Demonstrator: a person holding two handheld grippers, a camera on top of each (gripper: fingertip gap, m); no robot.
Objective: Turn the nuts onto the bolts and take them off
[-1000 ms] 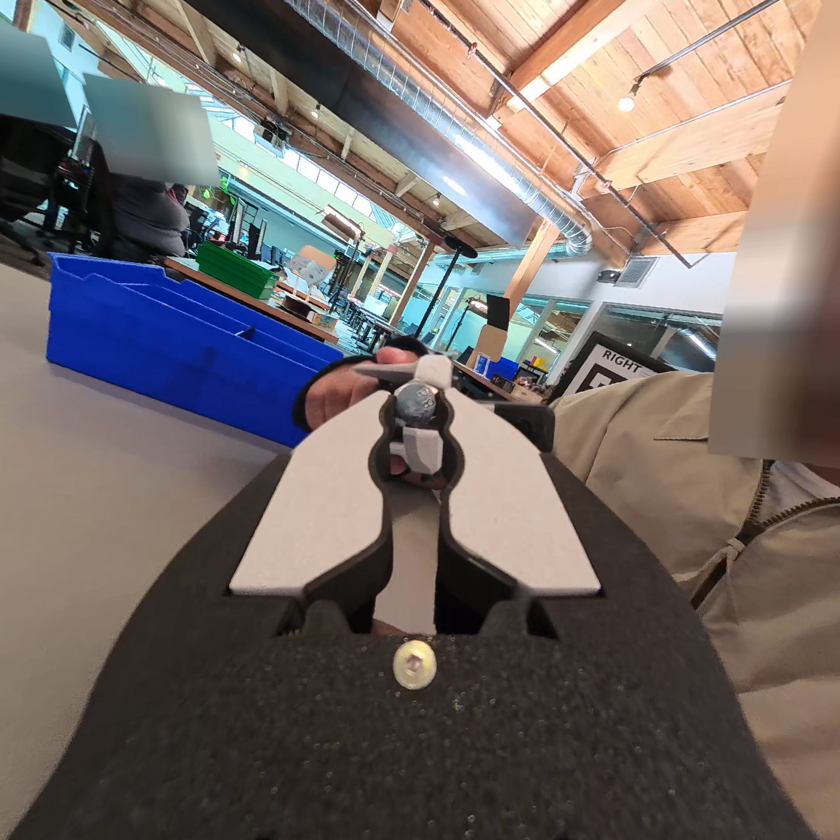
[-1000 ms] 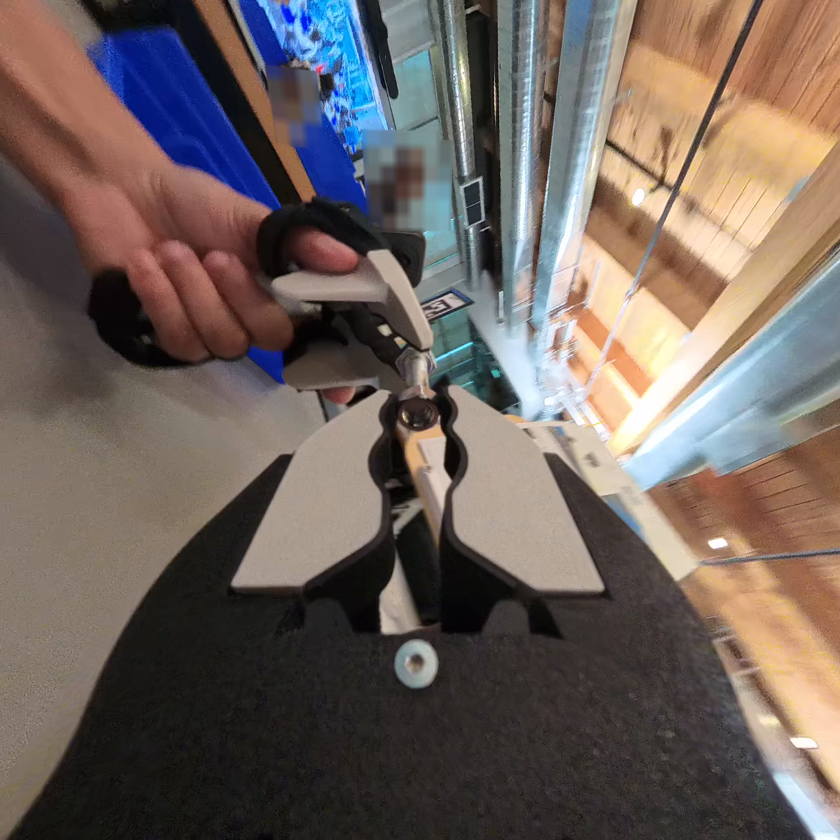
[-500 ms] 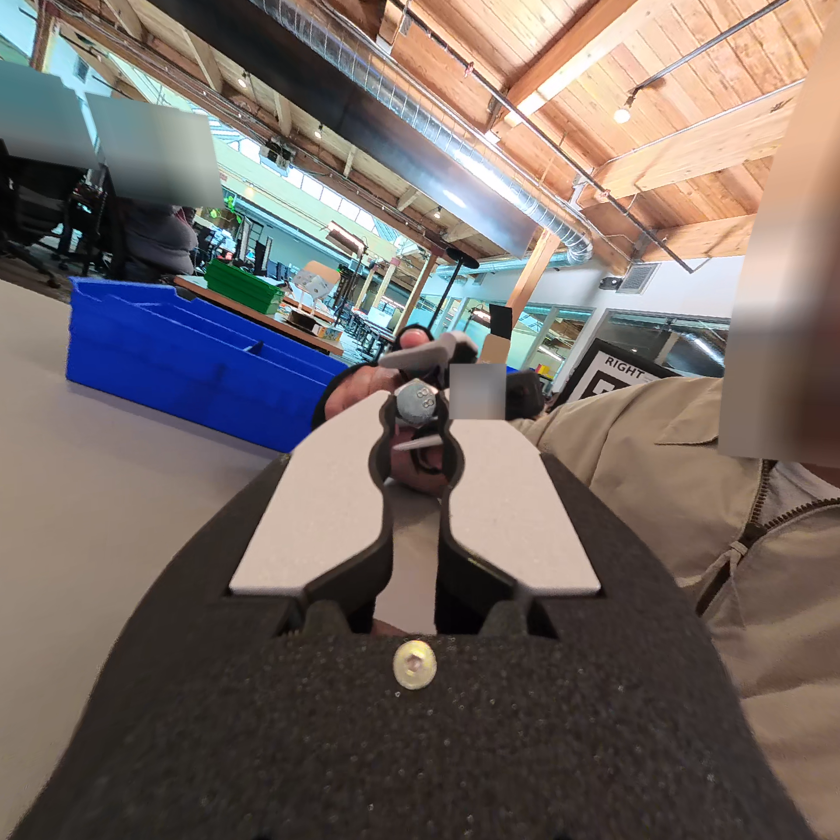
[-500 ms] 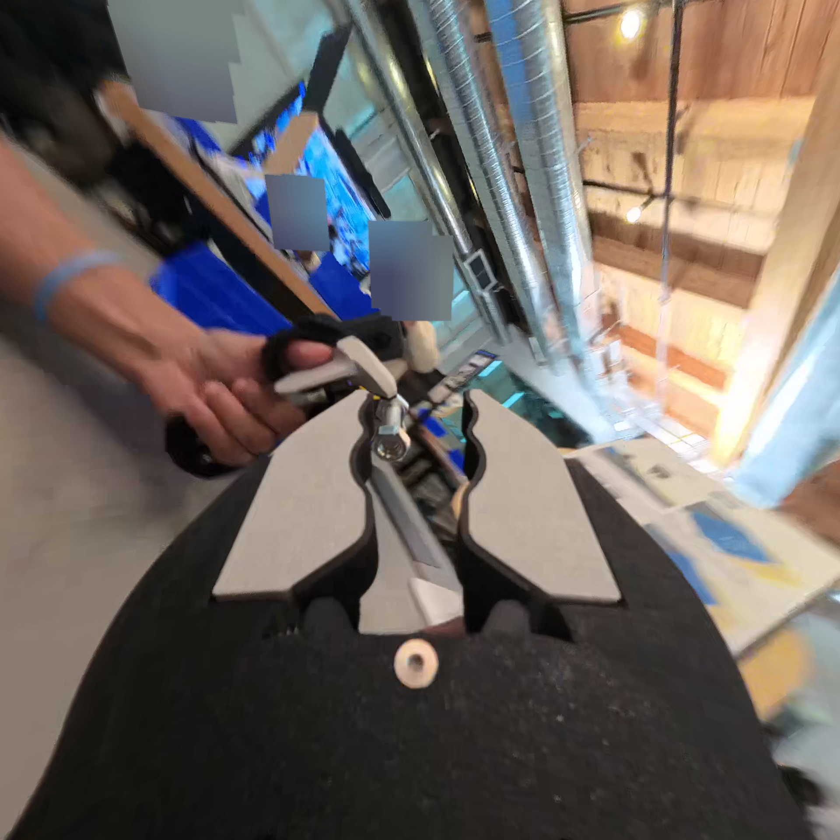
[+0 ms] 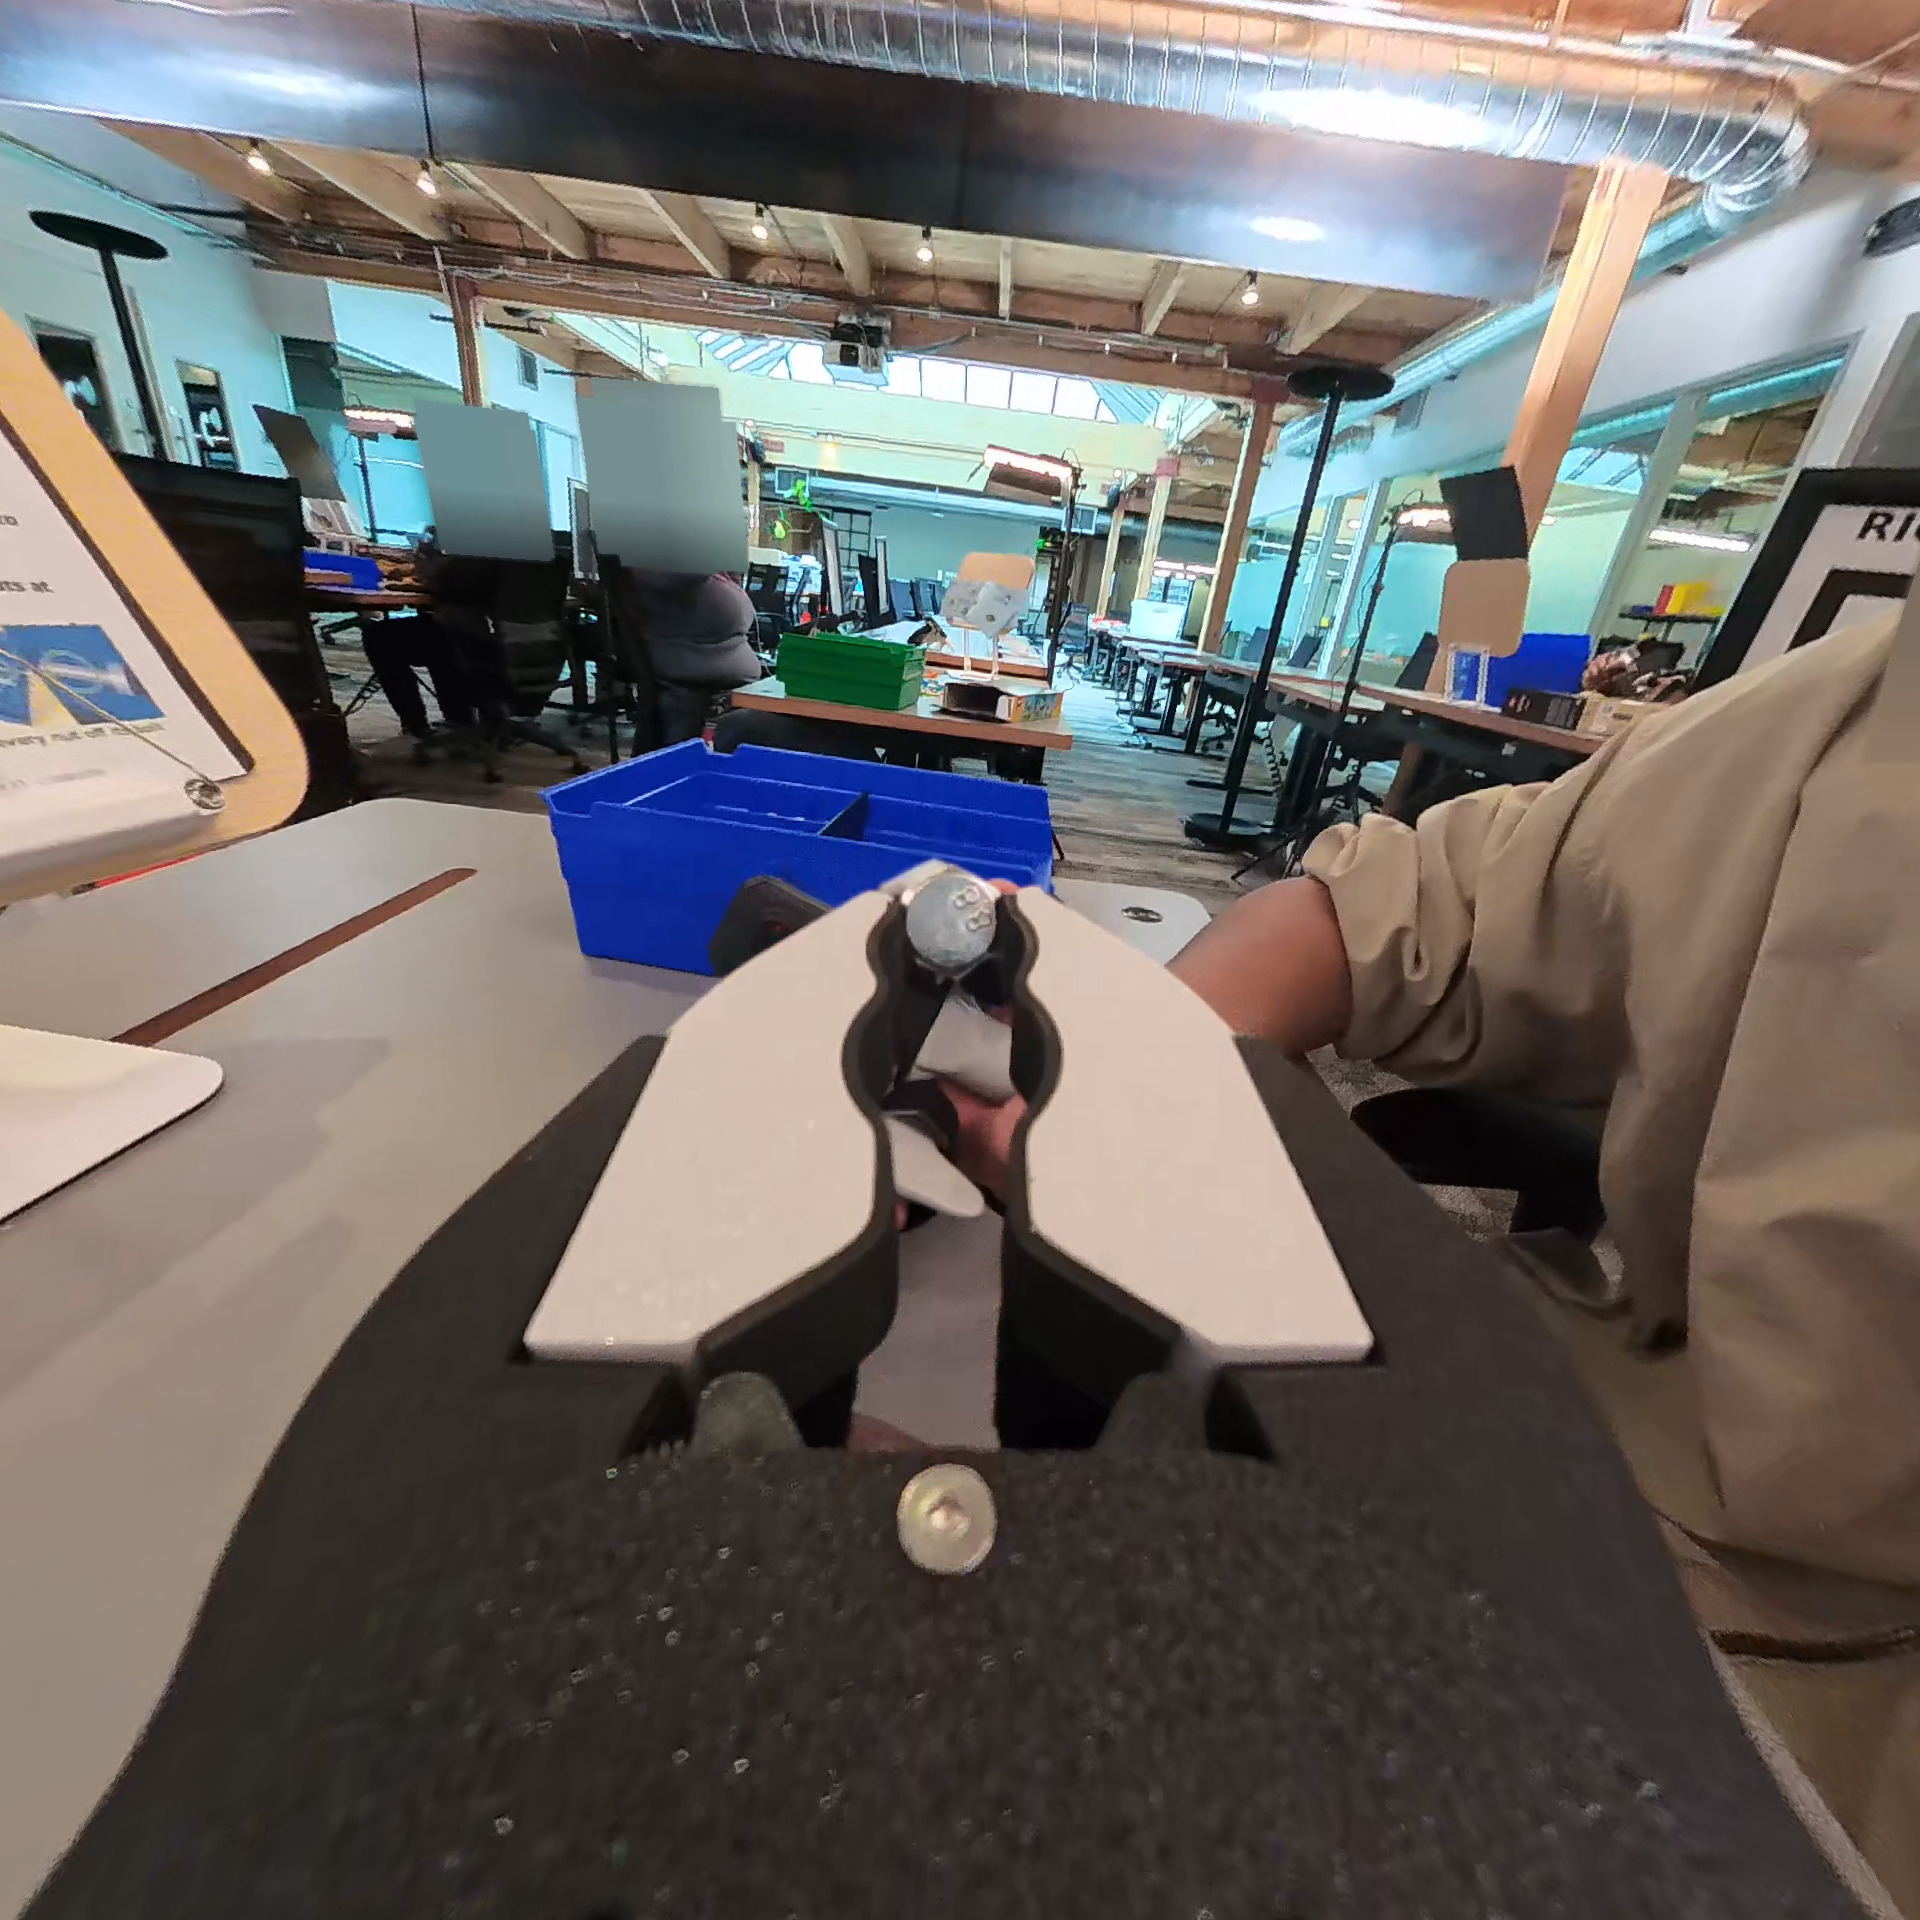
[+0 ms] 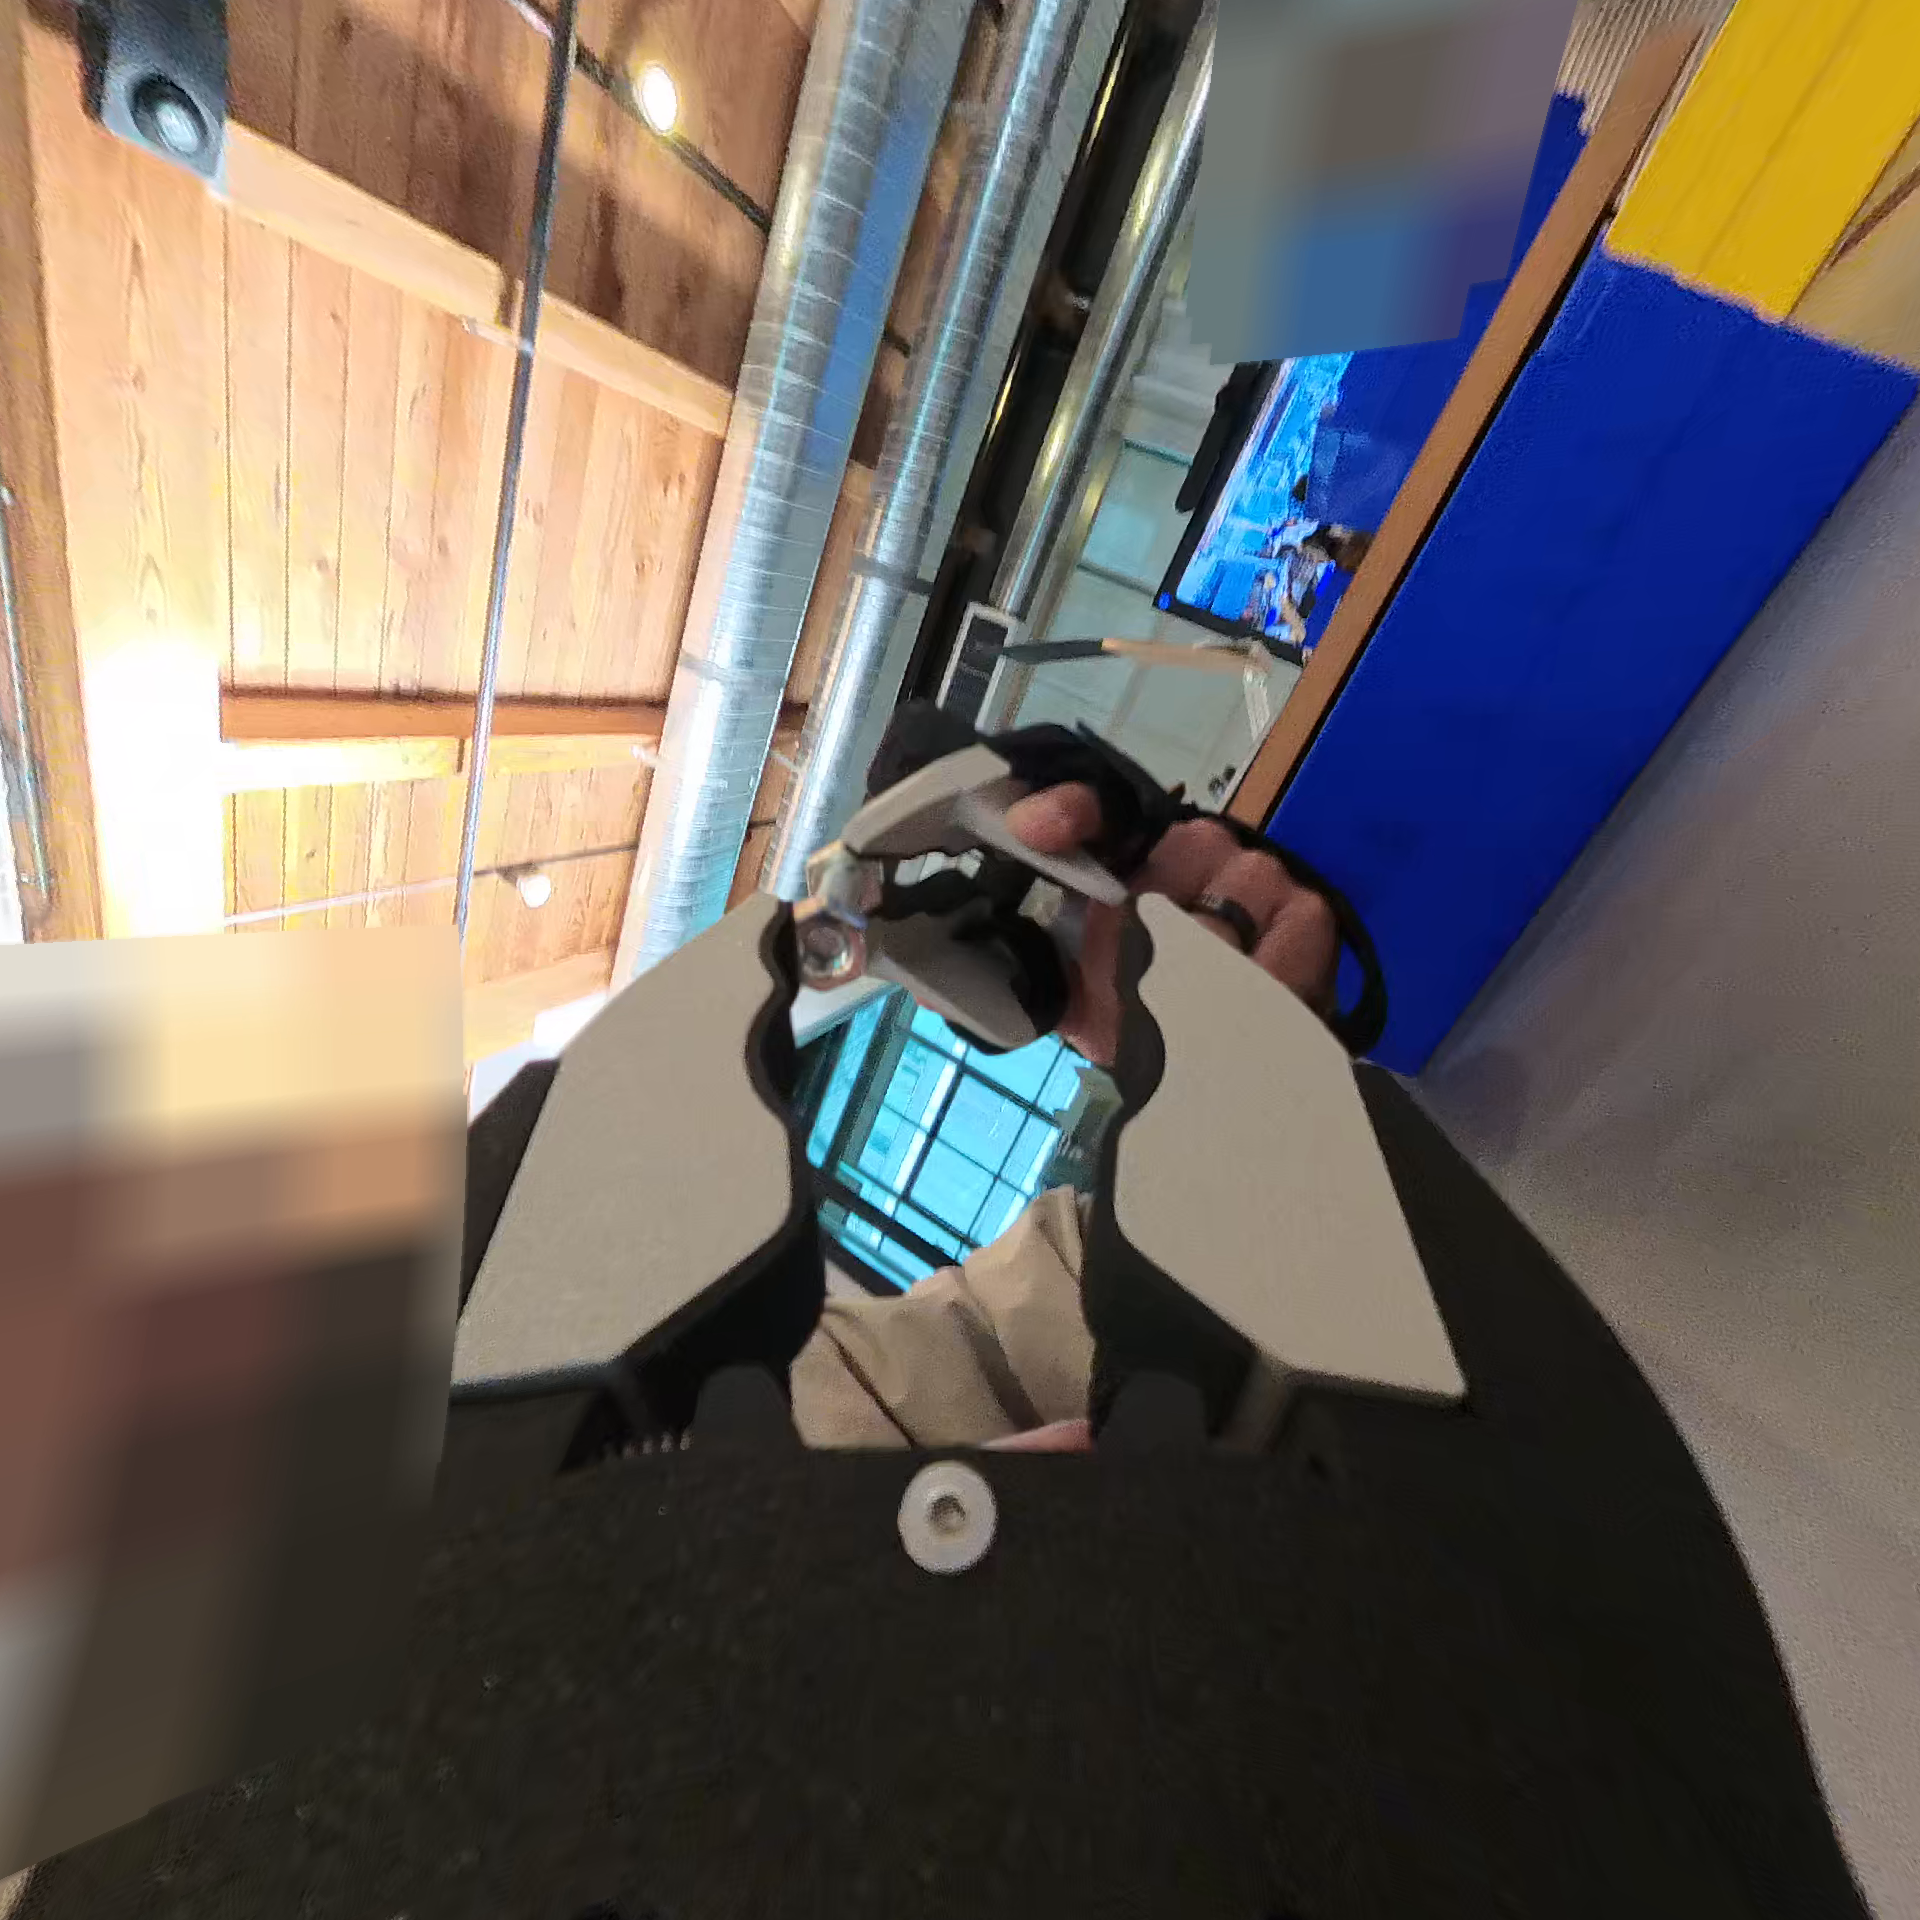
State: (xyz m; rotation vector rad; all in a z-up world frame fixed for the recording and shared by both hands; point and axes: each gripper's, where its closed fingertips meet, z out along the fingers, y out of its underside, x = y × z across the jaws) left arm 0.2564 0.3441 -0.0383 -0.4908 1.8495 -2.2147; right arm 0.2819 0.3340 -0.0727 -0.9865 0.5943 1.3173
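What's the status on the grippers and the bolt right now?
Left gripper shut on bolt. Right gripper open, nut by its left finger. Nothing in the way.

Left wrist view: level, low over the grey table (image 5: pixel 312 997), facing the blue bin (image 5: pixel 790 862) and open office beyond, own fingers filling the lower frame. Right wrist view: rolled steeply, pitched up at the wooden ceiling (image 6: pixel 343 499), table at right edge. Shared: bolt (image 5: pixel 951 928) (image 6: pixel 828 948) close at centre frame, seen from opposite ends, plus the bin.

blue bin (image 5: pixel 727 883), gray bolt (image 5: pixel 948 925), tan sleeve (image 5: pixel 1558 935)
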